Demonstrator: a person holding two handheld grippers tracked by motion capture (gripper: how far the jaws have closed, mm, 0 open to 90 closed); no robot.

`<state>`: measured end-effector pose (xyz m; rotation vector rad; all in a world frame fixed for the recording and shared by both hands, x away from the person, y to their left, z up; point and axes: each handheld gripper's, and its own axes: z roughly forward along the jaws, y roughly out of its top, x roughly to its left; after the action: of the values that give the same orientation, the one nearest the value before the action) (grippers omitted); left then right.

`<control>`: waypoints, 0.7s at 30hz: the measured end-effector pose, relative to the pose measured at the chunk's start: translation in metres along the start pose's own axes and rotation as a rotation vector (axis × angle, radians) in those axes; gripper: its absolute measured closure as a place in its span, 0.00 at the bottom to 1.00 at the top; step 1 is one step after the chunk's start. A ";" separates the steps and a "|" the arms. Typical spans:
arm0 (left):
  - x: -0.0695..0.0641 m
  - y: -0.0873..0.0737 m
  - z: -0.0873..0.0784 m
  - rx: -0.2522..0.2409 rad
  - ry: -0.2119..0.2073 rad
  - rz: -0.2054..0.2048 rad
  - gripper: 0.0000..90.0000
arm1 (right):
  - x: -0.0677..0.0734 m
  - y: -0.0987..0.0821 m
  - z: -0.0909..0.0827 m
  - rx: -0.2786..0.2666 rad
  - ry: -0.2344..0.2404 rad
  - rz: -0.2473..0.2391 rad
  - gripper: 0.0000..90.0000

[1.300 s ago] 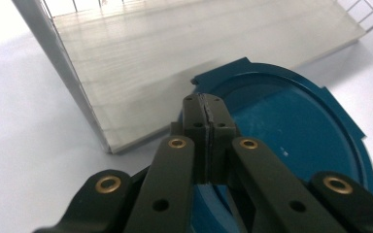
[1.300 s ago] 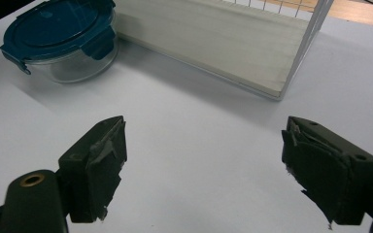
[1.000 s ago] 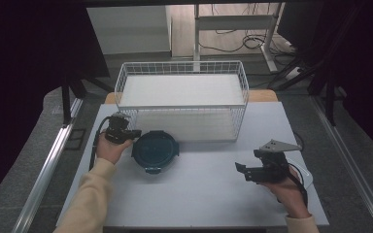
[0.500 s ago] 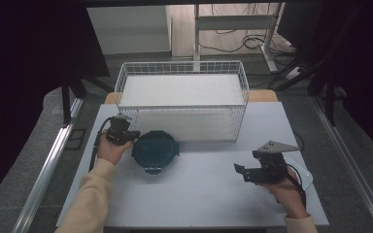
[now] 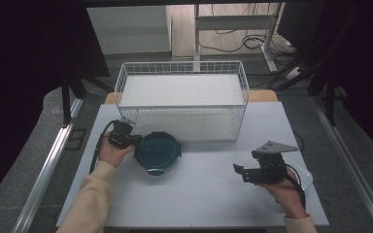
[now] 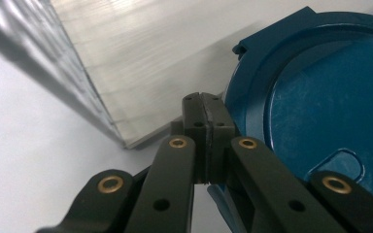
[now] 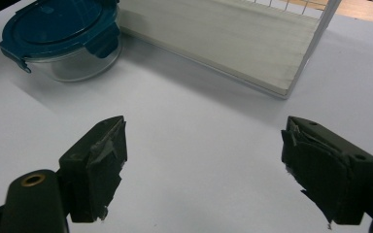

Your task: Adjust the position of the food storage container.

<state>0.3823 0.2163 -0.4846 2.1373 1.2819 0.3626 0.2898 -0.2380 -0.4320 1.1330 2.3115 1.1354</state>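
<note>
High view puts the round container [image 5: 158,151] with its dark blue lid on the white table [image 5: 199,204], just in front of the left corner of the wire basket [image 5: 182,99]. Your left gripper [image 5: 128,139] sits right at the container's left side, so this hand is much the nearer one. In the left gripper view the jaws are pressed flat together with nothing between them, and the tips of the left gripper [image 6: 205,104] lie beside the blue lid [image 6: 320,102], at its rim; if they touch the rim I cannot tell.

Your right gripper [image 5: 239,171] stays well apart, at the right of the table, and it points toward the left. In the right gripper view its jaws stand wide apart and empty, and the container [image 7: 63,39] is far ahead of them, up at the left. Between the right gripper [image 7: 204,145] and the container there is only bare table, so nothing blocks that path.

The container is round, so it has no long axis; what matters, I think, are the lid's clip tabs. One tab faces toward you in the high view. The basket wall stands close behind the container, so a push away from you would probably meet it soon.
</note>
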 end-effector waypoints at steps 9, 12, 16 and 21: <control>-0.018 0.000 0.001 0.002 -0.039 0.025 1.00 | 0.003 0.001 0.000 -0.001 0.006 -0.005 0.18; -0.022 -0.001 0.000 0.002 -0.042 0.020 1.00 | 0.003 0.001 0.000 -0.004 0.008 -0.005 0.18; -0.027 -0.003 0.000 -0.003 -0.062 0.019 1.00 | 0.003 0.001 -0.001 -0.009 0.014 0.001 0.18; -0.033 -0.003 0.000 0.005 -0.071 0.041 1.00 | 0.003 0.001 0.000 -0.007 0.014 0.001 0.18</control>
<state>0.3639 0.1887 -0.4838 2.1638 1.2022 0.2983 0.2888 -0.2354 -0.4309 1.1270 2.3156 1.1540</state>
